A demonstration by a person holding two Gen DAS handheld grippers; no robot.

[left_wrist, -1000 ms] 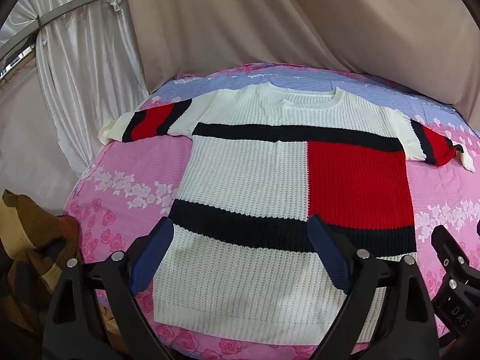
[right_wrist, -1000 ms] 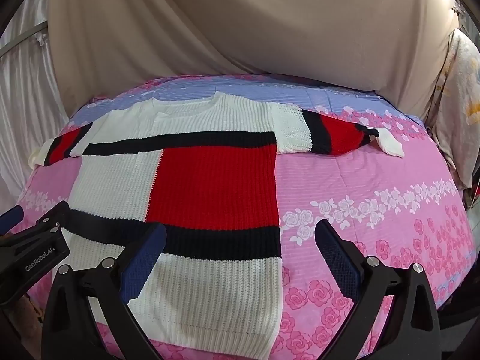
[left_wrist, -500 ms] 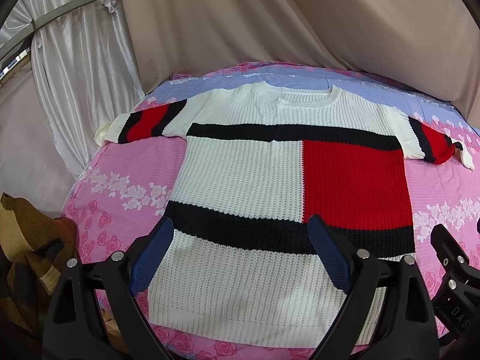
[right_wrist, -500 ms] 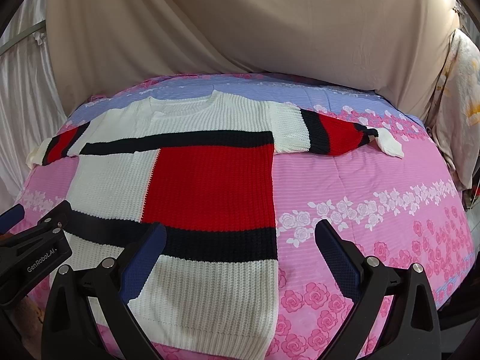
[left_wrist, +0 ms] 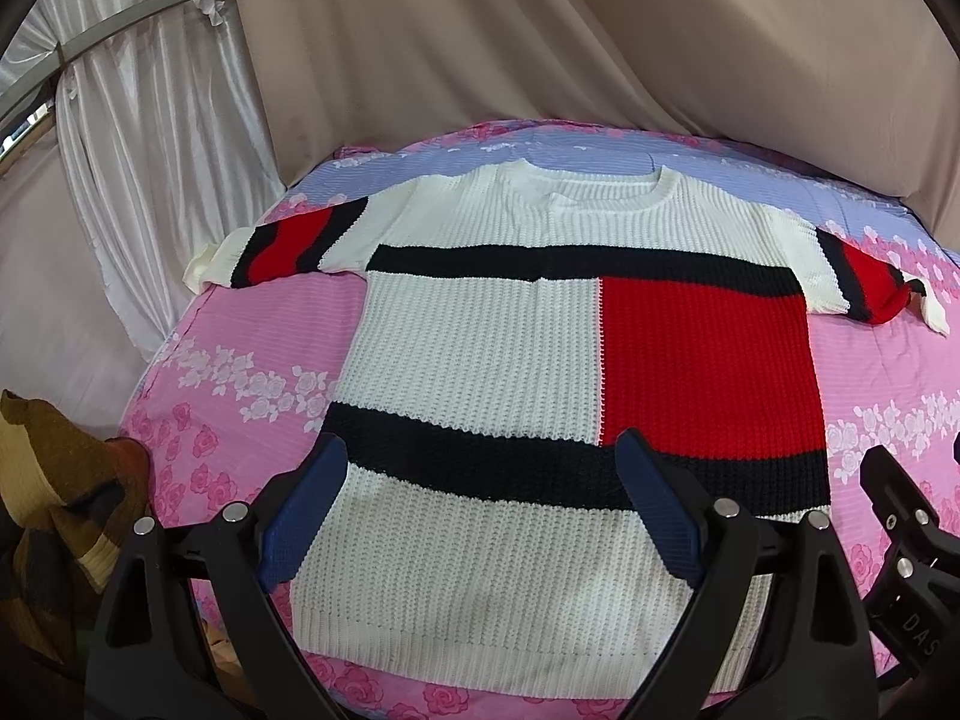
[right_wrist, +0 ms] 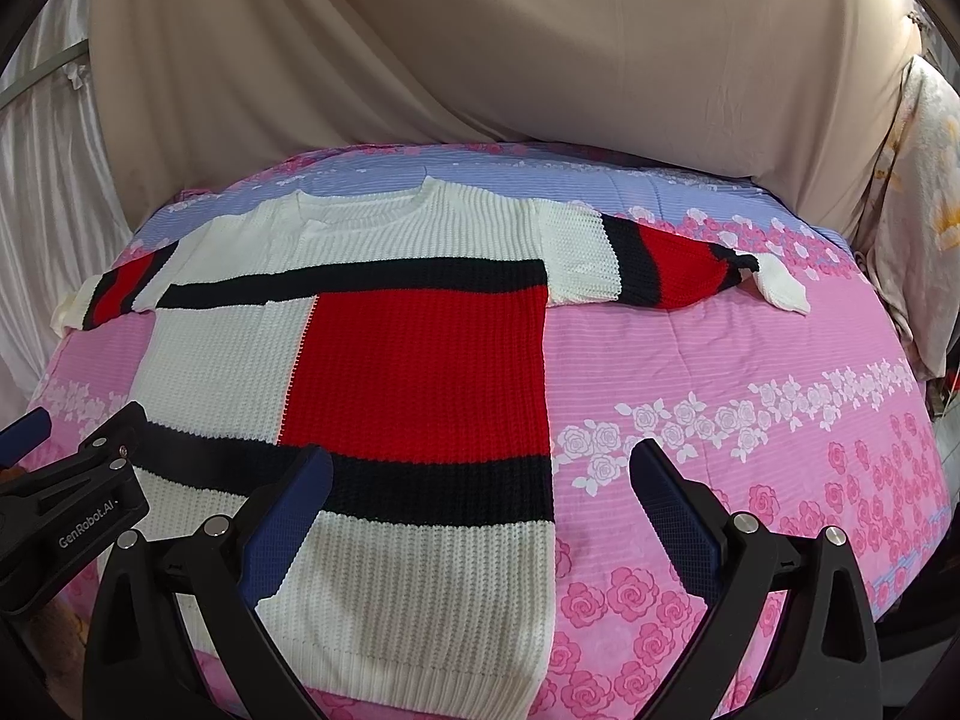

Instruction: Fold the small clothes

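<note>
A knitted sweater (left_wrist: 480, 348) in white, black and red blocks lies flat and spread out on a pink flowered bed sheet (left_wrist: 252, 324), neck at the far side, both sleeves stretched sideways. My left gripper (left_wrist: 483, 480) hovers open above its lower hem, near the black band, with nothing between the blue pads. In the right wrist view the same sweater (right_wrist: 414, 360) fills the left half. My right gripper (right_wrist: 480, 489) is open above the sweater's lower right corner, its left finger (right_wrist: 288, 522) over the knit and the right finger (right_wrist: 672, 510) over bare sheet.
Beige curtains (right_wrist: 480, 60) hang behind the bed, white satin drapes (left_wrist: 138, 120) on the left. A brown striped cloth (left_wrist: 48, 480) lies off the bed's left edge. A floral fabric (right_wrist: 924, 192) hangs at far right. Open sheet (right_wrist: 750, 396) extends right of the sweater.
The sweater sits slightly lower and further left in both views, so both grippers have drifted a little. Both jaws stay just as wide.
</note>
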